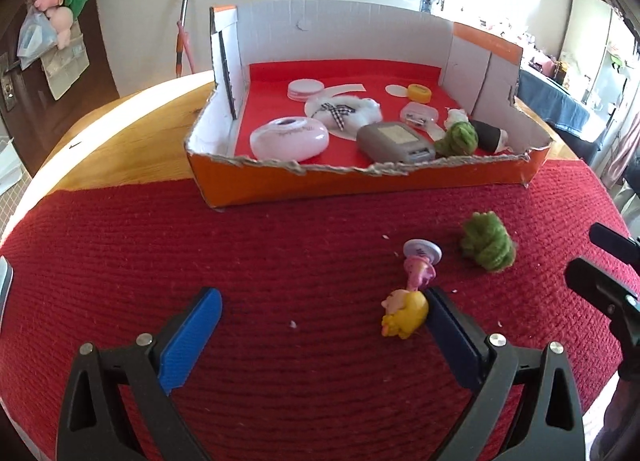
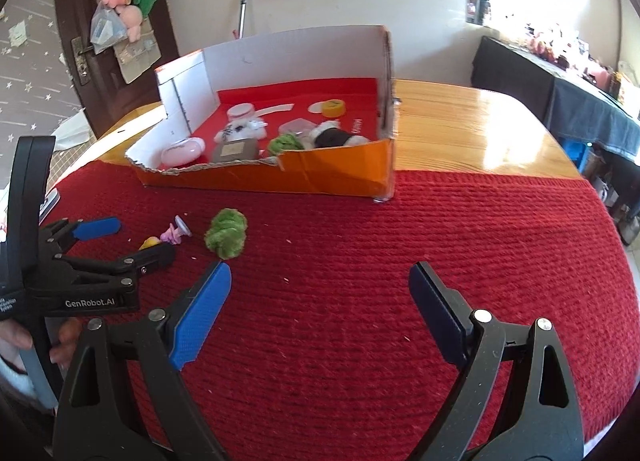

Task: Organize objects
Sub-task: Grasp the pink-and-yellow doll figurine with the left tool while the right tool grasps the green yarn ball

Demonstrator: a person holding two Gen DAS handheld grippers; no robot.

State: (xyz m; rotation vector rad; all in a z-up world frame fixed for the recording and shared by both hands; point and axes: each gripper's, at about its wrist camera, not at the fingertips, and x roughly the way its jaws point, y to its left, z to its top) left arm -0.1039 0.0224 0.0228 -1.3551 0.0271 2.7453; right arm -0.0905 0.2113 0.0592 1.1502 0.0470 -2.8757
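The small doll [image 1: 408, 297], with its yellow head and pink body ending in a pale round base, lies on the red mat [image 1: 280, 261] toward the near edge of the tabletop [image 1: 132, 133], well short of the orange box [image 1: 360, 181] that already holds most of the other bits. It lies just inside the right finger of the left gripper [image 1: 322, 327], whose jaws stand spread wide and hold nothing; the yellow head looks to be touching or all but touching that finger, while the other blue finger is well apart on the far side. The doll's long axis runs from the head, nearest the gripper, away toward the box, so it lies roughly along the fingers, not across them. In my judgement the coming move turns on this offset: the left gripper needs to slide sideways toward the doll to centre it before closing, or the finger may simply push it away. The green yarn ball [image 2: 225, 233] sits just beyond the doll, nearer the box. The right gripper [image 2: 320, 309] hangs over bare mat, released and empty, farther from the doll than the left one, though the yarn ball lies just ahead of its left finger.
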